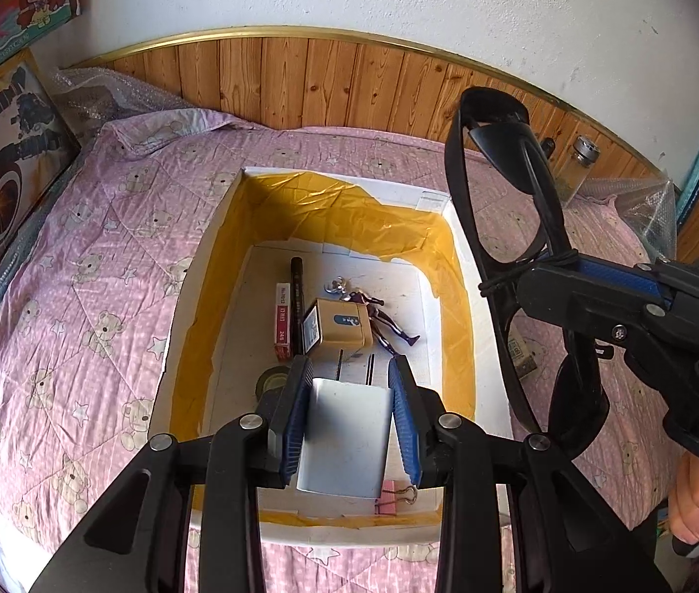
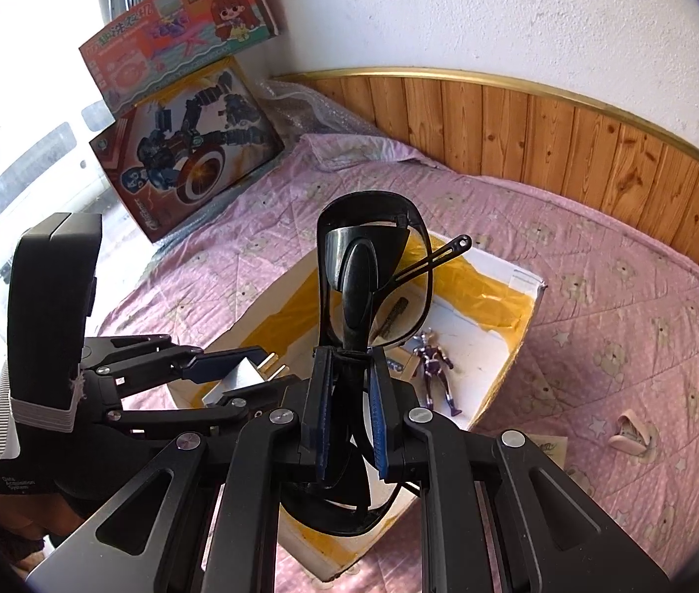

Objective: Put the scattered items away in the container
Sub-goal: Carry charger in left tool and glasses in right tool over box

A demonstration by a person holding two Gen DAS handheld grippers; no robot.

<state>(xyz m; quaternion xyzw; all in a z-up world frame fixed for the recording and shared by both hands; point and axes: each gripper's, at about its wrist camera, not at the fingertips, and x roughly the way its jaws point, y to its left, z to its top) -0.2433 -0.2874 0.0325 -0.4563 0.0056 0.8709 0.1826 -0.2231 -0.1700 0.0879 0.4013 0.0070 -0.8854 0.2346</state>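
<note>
Two grippers up at once over the bed here. The left gripper (image 1: 349, 390) has its fingers (image 1: 295, 410) pinching one white power adapter (image 1: 344, 437), held right above the near end of the white box (image 1: 458, 267), the one with yellow tape lining its inside walls. In the right wrist view you can see the adapter's two metal prongs sticking out.

The right gripper (image 2: 349, 390) has its fingers (image 2: 378, 395) clamped on one pair of black sunglasses (image 2: 369, 272), folded, standing upright, frame poking up above the fingertips. From the left camera the sunglasses hang over the box's right edge.

Stuff already lying in the box, counted from the left wrist view:
- one black marker (image 1: 296, 296) along the left side
- one red-and-white staples box (image 1: 283, 321) just beside the marker
- one tan box with a blue logo (image 1: 339, 326) in the middle
- one purple-silver toy figure (image 1: 384, 316) lying flat, touching the tan box on its right
- one roll of dark tape (image 1: 270, 380), partly hidden behind the left fingers
- one pink binder clip (image 1: 394, 494) at the near wall

The box sits on a pink quilt with bears and stars (image 1: 77, 296). Two toy boxes (image 2: 191, 148) lean at the far left corner, and one glass jar (image 1: 579, 163) stands at the far right by the wood panelling (image 1: 325, 79). One small beige crumpled thing (image 2: 631, 437) lies on the quilt right of the box; can't tell what it is.
</note>
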